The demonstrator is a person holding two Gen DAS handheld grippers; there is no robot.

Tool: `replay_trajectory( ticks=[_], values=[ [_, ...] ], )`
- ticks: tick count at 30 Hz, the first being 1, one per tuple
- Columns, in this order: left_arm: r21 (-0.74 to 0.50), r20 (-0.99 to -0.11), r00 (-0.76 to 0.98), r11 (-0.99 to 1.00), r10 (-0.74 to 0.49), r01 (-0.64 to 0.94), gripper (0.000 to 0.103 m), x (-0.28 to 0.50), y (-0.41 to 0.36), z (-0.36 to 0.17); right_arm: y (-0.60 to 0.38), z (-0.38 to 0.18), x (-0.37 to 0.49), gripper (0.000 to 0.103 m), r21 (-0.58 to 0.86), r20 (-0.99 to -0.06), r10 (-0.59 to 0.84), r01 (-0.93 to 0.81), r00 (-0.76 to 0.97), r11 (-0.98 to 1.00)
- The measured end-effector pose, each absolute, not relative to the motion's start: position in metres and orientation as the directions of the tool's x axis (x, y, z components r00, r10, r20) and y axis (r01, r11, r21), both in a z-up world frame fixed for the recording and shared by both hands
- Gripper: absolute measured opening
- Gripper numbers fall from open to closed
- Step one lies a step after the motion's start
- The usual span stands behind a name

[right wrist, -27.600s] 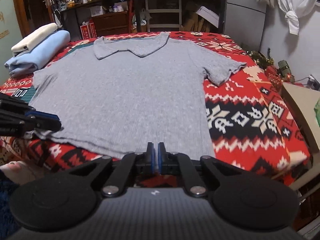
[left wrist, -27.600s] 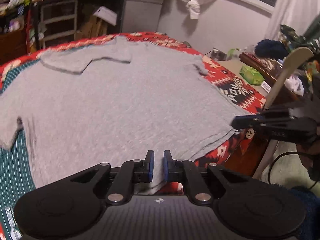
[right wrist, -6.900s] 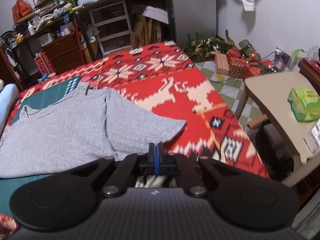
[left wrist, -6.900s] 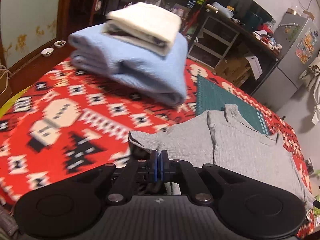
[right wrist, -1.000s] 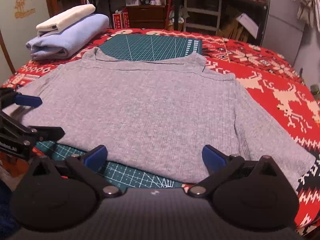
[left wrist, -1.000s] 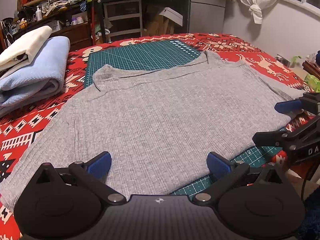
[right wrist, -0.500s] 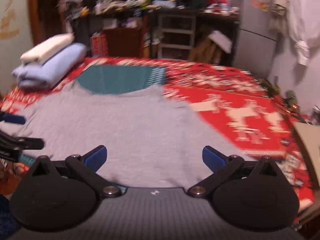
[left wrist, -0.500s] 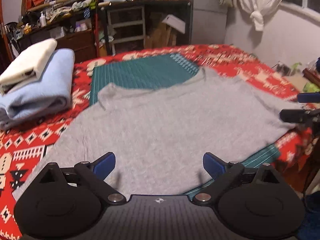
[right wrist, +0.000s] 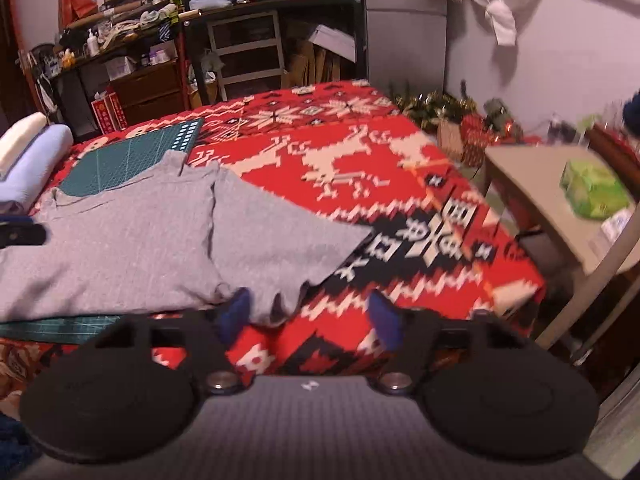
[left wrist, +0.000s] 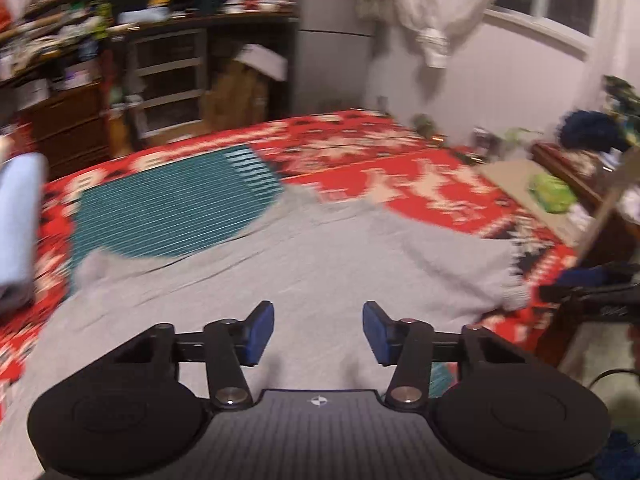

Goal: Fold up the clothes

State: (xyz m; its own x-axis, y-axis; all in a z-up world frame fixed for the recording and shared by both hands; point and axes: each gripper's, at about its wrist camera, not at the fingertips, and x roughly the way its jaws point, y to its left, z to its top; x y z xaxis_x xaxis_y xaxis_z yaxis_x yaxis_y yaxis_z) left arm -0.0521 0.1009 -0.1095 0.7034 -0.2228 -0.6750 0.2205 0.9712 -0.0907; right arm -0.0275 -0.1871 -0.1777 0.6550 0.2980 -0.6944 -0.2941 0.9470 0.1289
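Grey ribbed shirt (right wrist: 132, 248) lies folded lengthwise on a bed with a red patterned blanket (right wrist: 360, 176), its long axis running nine to three o'clock. The right tool (right wrist: 308, 316) hovers at the sleeve end; its jaws, just closing, stand half apart, with the sleeve edge beside the left pad, ungripped. The left tool (left wrist: 318, 332), also closing, hangs empty over the shirt's middle. The right hand looks nearer the sleeve.
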Motion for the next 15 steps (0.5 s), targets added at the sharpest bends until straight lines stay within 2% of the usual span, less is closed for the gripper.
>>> replay_trajectory(
  ticks=[2, 6, 8, 15],
  values=[
    [-0.094, -0.681, 0.680, 0.953, -0.273, 0.289, 0.034, -0.039, 0.077, -0.110, -0.191, -0.182, -0.024, 0.036, 0.187, -0.696, 0.330, -0.283, 0.638, 0.941],
    [-0.149, -0.682, 0.620, 0.904, -0.388, 0.401, 0.024, -0.018, 0.033, -0.113, -0.200, -0.190, -0.006, 0.027, 0.285, -0.692, 0.372, -0.239, 0.618, 0.928],
    [-0.180, -0.685, 0.585, 0.878, -0.435, 0.443, 0.016, -0.010, 0.011, -0.117, -0.205, -0.195, 0.003, 0.026, 0.302, -0.701, 0.363, -0.206, 0.614, 0.931],
    [-0.224, -0.721, 0.487, 0.830, -0.494, 0.511, 0.015, 0.005, -0.034, -0.143, -0.213, -0.202, 0.032, 0.030, 0.249, -0.691, 0.311, -0.189, 0.653, 0.950]
  ],
)
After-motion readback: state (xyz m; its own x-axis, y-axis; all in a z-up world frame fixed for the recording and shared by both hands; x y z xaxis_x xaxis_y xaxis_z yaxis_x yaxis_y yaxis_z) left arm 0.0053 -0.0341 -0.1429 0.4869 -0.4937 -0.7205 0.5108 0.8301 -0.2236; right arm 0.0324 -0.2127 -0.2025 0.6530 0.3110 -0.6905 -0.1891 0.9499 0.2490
